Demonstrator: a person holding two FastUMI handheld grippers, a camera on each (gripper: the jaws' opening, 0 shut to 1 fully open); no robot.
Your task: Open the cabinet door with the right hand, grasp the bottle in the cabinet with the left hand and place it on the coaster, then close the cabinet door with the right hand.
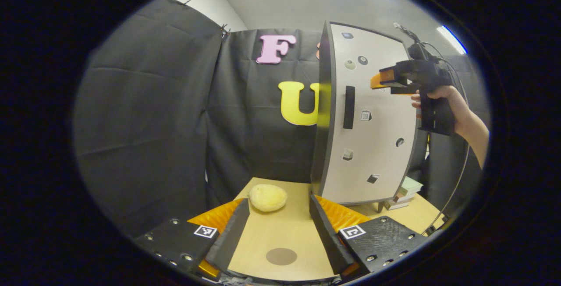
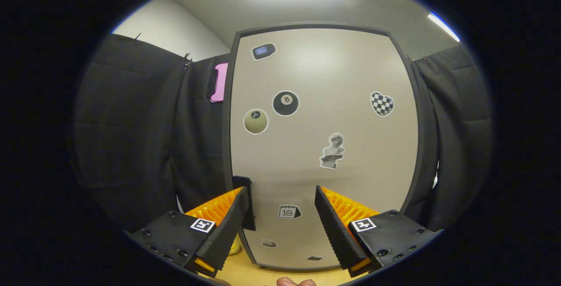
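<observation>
The cabinet (image 1: 372, 146) stands on the table at the right, its white sticker-covered door (image 2: 324, 146) shut, so the inside is hidden. A black vertical handle (image 1: 348, 107) sits near the door's left edge. My right gripper (image 1: 380, 80), held by a hand, hovers in front of the door just right of the handle. In the right gripper view it (image 2: 281, 194) is open, with the handle (image 2: 242, 189) by its left finger. My left gripper (image 1: 278, 207) is open and low over the table. The brown round coaster (image 1: 281, 256) lies between its fingers.
A yellow lumpy object (image 1: 268, 197) lies on the wooden table (image 1: 280, 229) beyond the coaster, left of the cabinet. A stack of books (image 1: 405, 192) sits at the cabinet's right foot. Black cloth walls close in the left and back.
</observation>
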